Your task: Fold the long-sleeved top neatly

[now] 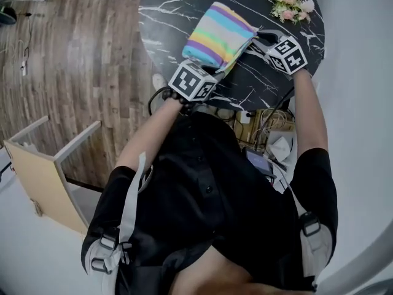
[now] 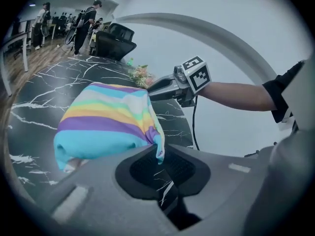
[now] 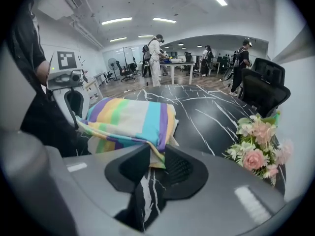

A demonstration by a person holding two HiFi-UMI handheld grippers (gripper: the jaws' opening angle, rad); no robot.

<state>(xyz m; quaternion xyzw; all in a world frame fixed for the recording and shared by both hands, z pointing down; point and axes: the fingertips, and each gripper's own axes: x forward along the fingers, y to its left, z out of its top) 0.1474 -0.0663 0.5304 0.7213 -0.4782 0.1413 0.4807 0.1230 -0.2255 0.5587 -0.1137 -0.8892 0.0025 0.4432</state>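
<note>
Our left gripper (image 2: pixel 160 156) is pinching one loose corner of the striped long-sleeved top (image 1: pixel 216 34), while our right gripper (image 3: pixel 155 154) is clamping the layered edge on the opposite side. We are judging the folding nearly finished: the top is lying as a compact bundle on the marble table (image 1: pixel 166 17), and only squaring it up and letting go are remaining.
</note>
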